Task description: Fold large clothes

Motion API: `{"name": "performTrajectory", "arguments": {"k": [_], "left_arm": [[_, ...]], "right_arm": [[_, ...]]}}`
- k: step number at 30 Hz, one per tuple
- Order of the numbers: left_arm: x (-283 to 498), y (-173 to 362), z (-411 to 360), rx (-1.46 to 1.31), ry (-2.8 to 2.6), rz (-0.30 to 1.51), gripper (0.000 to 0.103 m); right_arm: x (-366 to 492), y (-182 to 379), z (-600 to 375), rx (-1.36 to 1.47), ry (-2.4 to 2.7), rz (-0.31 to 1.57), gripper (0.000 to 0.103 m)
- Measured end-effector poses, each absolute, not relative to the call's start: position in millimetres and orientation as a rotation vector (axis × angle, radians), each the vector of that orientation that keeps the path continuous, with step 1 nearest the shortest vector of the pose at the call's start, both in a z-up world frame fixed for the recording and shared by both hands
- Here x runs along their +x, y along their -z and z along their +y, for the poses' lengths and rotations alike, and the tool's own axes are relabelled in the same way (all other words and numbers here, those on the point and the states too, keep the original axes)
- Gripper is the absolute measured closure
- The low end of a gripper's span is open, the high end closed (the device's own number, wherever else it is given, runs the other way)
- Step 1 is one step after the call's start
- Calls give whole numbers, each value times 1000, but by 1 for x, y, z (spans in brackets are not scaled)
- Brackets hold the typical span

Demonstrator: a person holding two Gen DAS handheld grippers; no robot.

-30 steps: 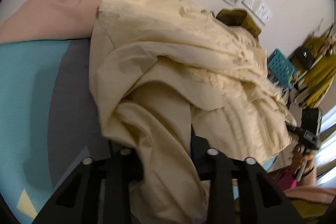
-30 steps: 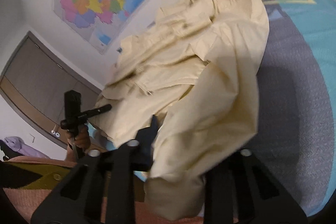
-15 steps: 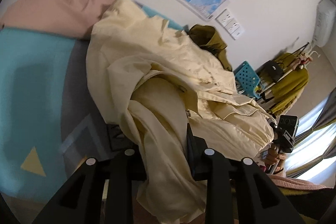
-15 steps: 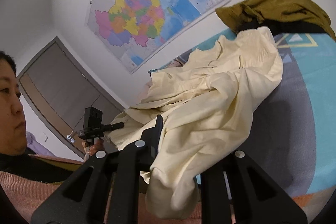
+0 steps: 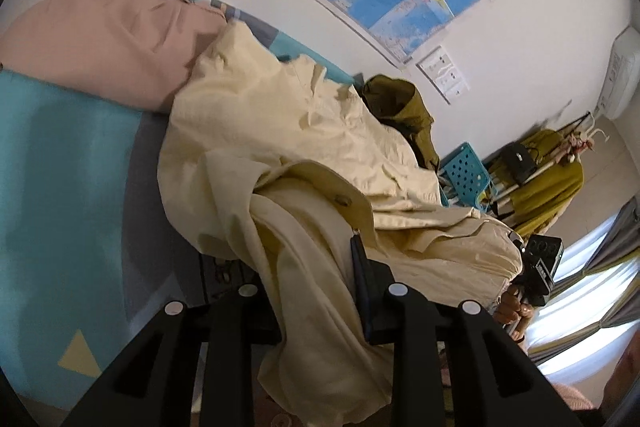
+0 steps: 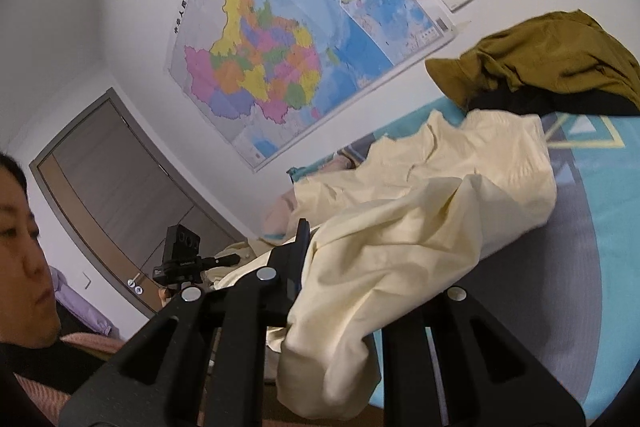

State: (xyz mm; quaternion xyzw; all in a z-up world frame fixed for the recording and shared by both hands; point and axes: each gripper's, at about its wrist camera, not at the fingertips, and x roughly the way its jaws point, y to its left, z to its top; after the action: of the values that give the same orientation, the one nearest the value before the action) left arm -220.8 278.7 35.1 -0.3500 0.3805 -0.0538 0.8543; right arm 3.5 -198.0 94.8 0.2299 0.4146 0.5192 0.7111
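A large cream garment point(image 5: 288, 147) lies crumpled across the teal and grey bed point(image 5: 52, 163). My left gripper point(image 5: 308, 263) is shut on one edge of it; the cloth hangs down between the jaws. My right gripper point(image 6: 352, 267) is shut on another edge of the cream garment point(image 6: 420, 219), which drapes over and hides its right finger. Each gripper shows in the other's view: the right one in the left wrist view point(image 5: 536, 271), the left one in the right wrist view point(image 6: 180, 259). The cloth spans between them.
A pink garment point(image 5: 108, 43) lies at the bed's far left. An olive garment point(image 6: 536, 59) is piled by the wall. A blue crate point(image 5: 466, 179) and a clothes rack point(image 5: 544, 179) stand beyond the bed. The person's face point(image 6: 20, 227) is at my left.
Both grippers have pulled back and tilted up with the cream garment, drawing it toward the bed's near edge. More wall, map and room now show in both views.
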Motion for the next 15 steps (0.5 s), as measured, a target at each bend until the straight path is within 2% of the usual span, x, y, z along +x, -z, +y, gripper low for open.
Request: {"name": "performTrajectory", "arguments": {"k": [15], "left_arm": [[-169, -81, 297, -617, 72, 794, 80]], "right_arm": [[71, -105, -167, 540, -1097, 909, 88]]}}
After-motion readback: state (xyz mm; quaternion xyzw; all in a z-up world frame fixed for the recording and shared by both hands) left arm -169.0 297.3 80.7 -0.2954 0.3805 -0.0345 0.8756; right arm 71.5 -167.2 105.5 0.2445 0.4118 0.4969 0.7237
